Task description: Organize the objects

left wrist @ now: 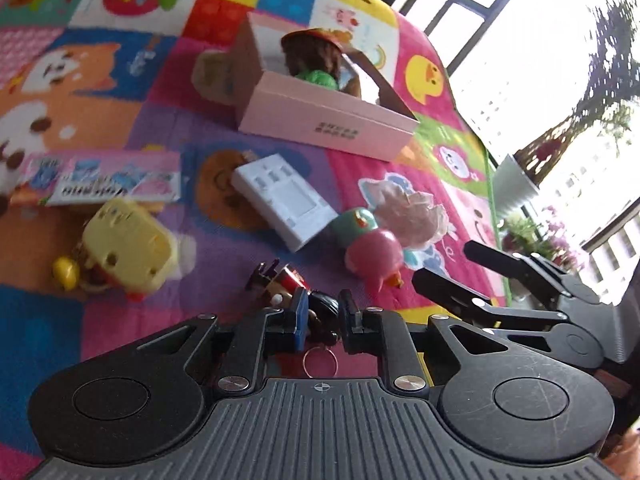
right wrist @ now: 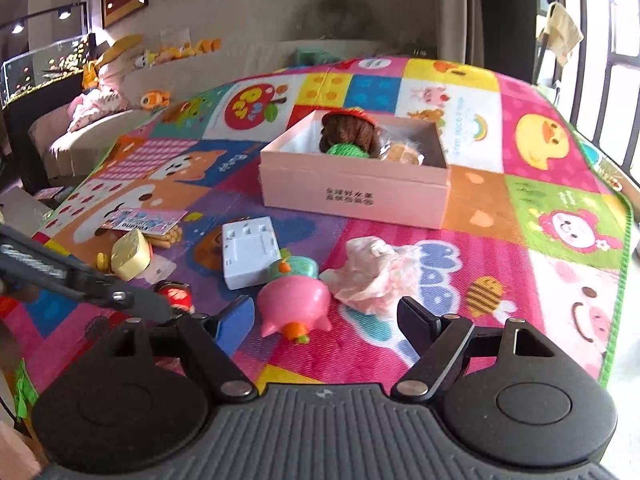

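Left gripper (left wrist: 323, 316) pinching small figure keychain (left wrist: 320, 308); right gripper (right wrist: 326, 316) spread, pink pig toy (right wrist: 294, 306) at 12 o'clock between its fingers.

one pink box (right wrist: 354, 194), one white tray (right wrist: 250, 251), two round toys (right wrist: 294, 306), one doll (right wrist: 348, 132).

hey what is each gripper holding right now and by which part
The left gripper pinches a small keychain figure by its dark end, near the key ring. The right gripper is open, holding nothing.
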Demonstrator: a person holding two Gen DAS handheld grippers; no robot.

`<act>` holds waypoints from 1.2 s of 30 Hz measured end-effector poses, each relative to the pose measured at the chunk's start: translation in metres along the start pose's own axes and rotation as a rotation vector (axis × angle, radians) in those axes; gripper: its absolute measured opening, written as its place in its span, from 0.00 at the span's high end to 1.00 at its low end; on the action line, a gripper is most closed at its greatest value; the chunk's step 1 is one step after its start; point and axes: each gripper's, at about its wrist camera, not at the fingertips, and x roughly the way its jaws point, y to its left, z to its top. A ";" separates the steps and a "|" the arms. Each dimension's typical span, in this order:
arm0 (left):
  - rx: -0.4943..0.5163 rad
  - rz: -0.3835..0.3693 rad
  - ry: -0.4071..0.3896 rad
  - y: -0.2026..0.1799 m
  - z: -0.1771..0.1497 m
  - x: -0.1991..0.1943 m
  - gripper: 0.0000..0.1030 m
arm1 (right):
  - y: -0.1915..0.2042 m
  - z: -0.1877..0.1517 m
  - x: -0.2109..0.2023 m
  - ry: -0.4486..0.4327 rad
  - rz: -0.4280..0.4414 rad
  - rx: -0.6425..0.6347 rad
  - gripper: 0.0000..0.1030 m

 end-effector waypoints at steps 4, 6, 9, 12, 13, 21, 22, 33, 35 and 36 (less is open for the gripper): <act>0.120 0.069 -0.043 -0.018 0.003 0.010 0.85 | -0.010 -0.002 -0.001 -0.009 -0.013 0.037 0.19; 0.065 0.054 -0.047 -0.015 0.008 0.013 0.87 | -0.012 -0.003 0.002 -0.006 -0.018 0.046 0.18; 0.088 0.072 -0.035 -0.015 0.005 0.008 0.87 | -0.011 -0.005 0.005 -0.006 -0.035 0.037 0.18; 0.147 0.131 -0.029 -0.012 -0.006 -0.005 0.84 | -0.009 -0.008 0.003 -0.017 -0.026 0.023 0.16; 0.159 0.157 -0.028 -0.007 -0.009 -0.009 0.85 | -0.008 -0.008 0.003 -0.018 -0.022 0.025 0.16; 0.274 0.182 -0.186 0.041 0.010 -0.066 0.83 | 0.001 -0.013 0.010 -0.013 -0.006 0.026 0.11; 0.271 0.234 -0.199 0.051 0.018 -0.071 0.83 | 0.002 -0.013 0.012 -0.008 -0.007 0.022 0.11; 0.136 0.242 -0.062 0.090 -0.005 -0.059 0.81 | 0.002 -0.009 0.031 0.041 -0.028 0.050 0.07; 0.232 0.247 -0.031 0.073 -0.012 -0.046 0.78 | 0.003 -0.009 0.037 0.061 -0.036 0.052 0.07; 0.287 0.251 -0.044 0.065 -0.015 -0.042 0.72 | 0.003 -0.009 0.039 0.066 -0.036 0.051 0.07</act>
